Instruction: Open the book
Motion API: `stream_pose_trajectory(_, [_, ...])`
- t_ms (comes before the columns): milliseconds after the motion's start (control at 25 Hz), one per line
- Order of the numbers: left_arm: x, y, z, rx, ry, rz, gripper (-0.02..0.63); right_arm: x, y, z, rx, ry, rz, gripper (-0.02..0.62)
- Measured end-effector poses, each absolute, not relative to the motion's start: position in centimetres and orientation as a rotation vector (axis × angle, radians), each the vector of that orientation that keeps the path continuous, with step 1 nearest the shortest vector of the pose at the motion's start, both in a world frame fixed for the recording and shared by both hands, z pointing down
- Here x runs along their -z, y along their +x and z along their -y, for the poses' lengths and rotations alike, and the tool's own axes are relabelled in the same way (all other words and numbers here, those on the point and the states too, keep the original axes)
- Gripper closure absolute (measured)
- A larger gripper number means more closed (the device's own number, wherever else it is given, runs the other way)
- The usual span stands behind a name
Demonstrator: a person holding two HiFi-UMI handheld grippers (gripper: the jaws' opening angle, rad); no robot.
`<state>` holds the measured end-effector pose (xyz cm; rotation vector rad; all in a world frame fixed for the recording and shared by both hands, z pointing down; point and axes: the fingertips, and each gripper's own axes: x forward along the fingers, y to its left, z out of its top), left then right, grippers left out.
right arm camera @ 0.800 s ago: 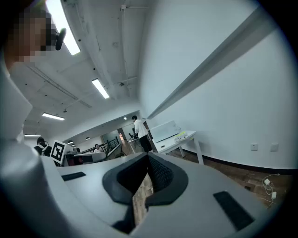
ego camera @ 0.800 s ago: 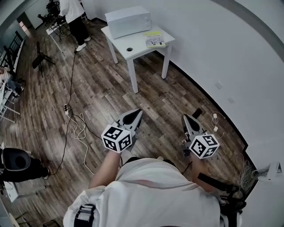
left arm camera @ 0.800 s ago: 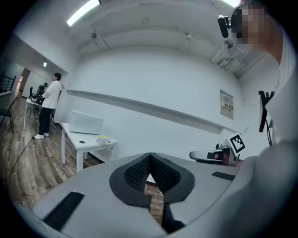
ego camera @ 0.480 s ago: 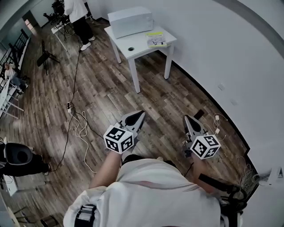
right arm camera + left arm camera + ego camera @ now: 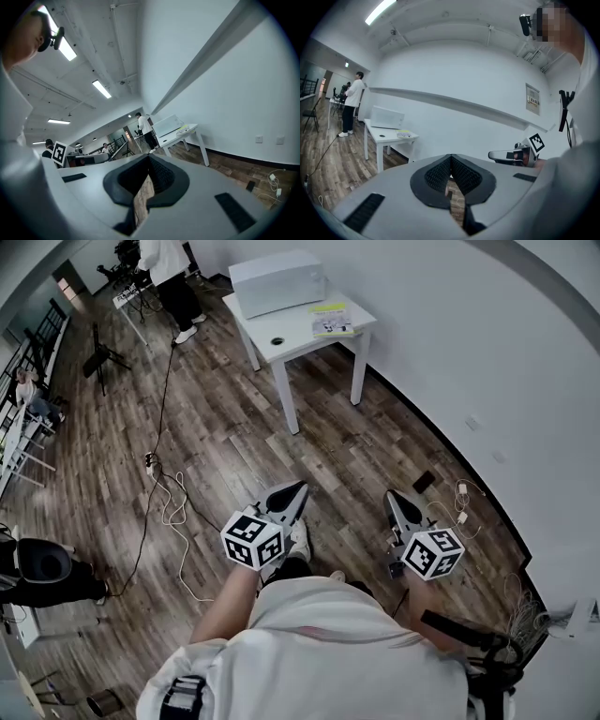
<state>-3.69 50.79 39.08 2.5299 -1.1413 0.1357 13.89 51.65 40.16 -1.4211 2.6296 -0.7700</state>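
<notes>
Since the earlier frames the bench (image 5: 305,338) sits a little higher and further right in the head view. A light shoe (image 5: 300,542) now shows between the two tools. Both tools keep roughly their spots low in frame.

Left hand-held gripper (image 5: 298,487): jaws fully together, nothing held. In the left gripper view, the left hand-held gripper (image 5: 450,158) shows ribbed pads meeting at the tips, with only floor seen through the slit below.

Right hand-held gripper (image 5: 391,495): also closed and empty. In the right gripper view, the right hand-held gripper (image 5: 149,160) has its pads meeting at the tips.

Both are over the wooden floor (image 5: 225,446), well apart from the bench. The bench stands at 12 o'clock from them, against the white wall (image 5: 487,352).

Book (image 5: 330,322): lies flat on the bench top near its 3 o'clock end, with a yellow-green strip along the far edge. It is at 4 o'clock from a white box (image 5: 277,282) on the same top. A small dark round thing (image 5: 276,340) lies at 8 o'clock of the book, apart from it. The book (image 5: 406,135) shows small in the left gripper view, and the book (image 5: 183,128) likewise in the right gripper view.

Person (image 5: 169,268) stands at 11 o'clock, beyond the bench. Pale cable (image 5: 171,512) loops on the floor at 9 o'clock of the left hand-held gripper.
</notes>
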Motion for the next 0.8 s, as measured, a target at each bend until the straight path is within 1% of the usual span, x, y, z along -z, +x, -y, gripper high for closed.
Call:
stream_pose_trajectory(320, [-40.1,-0.5,-47.0,-0.158,2.565,1.065,0.595,-41.4,17.3,-49.0,0.797,-1.514,-2.555,0.592])
stream_pose_trajectory(480, [-39.0,0.7,-43.9,-0.155,2.624,1.057,0.595,-41.2,18.4,-46.8,0.777,-1.542,-2.534,0.592])
stream_pose_trajectory(800, [-38.9,-1.1,-37.8,-0.105,2.587,1.058,0.594,-41.7,16.4,-40.5,0.789,-1.514,-2.562,0.592])
